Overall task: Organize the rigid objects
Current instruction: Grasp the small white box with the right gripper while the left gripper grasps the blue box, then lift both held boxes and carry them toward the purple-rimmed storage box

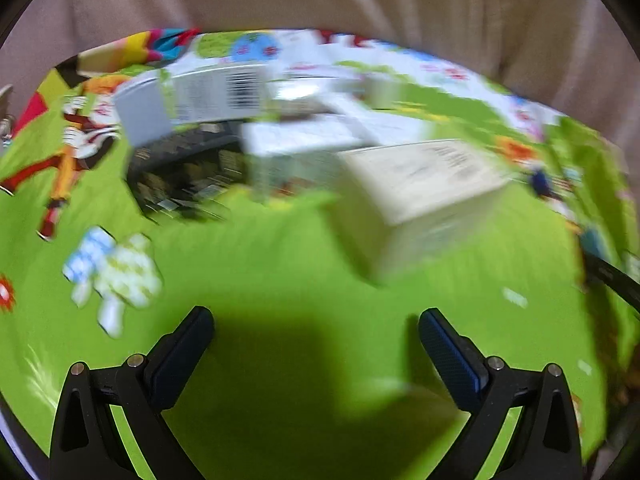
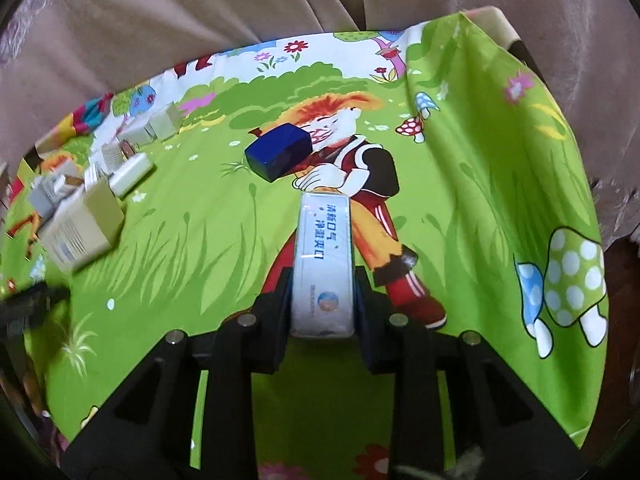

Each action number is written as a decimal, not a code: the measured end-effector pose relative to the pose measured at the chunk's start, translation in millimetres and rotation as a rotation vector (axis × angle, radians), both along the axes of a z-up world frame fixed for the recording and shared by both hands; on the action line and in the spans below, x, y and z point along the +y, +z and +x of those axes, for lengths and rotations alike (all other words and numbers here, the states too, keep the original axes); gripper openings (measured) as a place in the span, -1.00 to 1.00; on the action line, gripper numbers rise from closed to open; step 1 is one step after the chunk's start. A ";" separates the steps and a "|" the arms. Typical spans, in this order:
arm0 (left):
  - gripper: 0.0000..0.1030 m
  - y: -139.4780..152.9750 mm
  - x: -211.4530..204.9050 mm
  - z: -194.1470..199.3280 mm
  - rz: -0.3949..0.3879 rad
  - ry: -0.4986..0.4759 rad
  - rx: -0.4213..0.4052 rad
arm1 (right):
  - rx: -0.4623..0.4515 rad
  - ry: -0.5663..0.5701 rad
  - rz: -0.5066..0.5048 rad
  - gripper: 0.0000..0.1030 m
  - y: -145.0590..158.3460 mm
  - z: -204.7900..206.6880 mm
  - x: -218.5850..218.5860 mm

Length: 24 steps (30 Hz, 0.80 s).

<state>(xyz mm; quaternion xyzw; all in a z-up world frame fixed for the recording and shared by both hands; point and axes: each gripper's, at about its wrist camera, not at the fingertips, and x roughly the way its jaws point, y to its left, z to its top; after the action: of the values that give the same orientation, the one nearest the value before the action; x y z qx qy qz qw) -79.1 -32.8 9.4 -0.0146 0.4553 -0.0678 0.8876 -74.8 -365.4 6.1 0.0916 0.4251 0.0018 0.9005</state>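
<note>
Right tool (image 2: 322, 300) is clamped on the long white box (image 2: 323, 256), its far end over the green cloth (image 2: 192, 240); left tool (image 1: 316, 320) gapes empty, so carry level toward the box pile (image 2: 80, 200), grip firm.

A home, by the look of it. The tabletop is spread with a bright green children's cloth (image 2: 480, 184) printed with a cartoon boy (image 2: 344, 152), mushrooms (image 2: 568, 280) and flowers. Beige curtains (image 2: 200, 12) hang in folds just behind it. Small household boxes (image 2: 80, 224) lie scattered on the cloth.
</note>
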 end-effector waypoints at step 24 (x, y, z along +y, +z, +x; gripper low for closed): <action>0.87 -1.1 -243.2 119.9 0.167 -0.417 -0.060 | -0.005 -0.054 -0.133 -0.36 -1.5 -15.2 16.5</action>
<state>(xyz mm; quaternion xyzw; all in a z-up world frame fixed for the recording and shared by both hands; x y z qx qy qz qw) 40.8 -276.0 8.3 0.1555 0.4260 -0.2124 0.8656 -90.0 -348.9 4.6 0.0432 0.4193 -0.0506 0.9054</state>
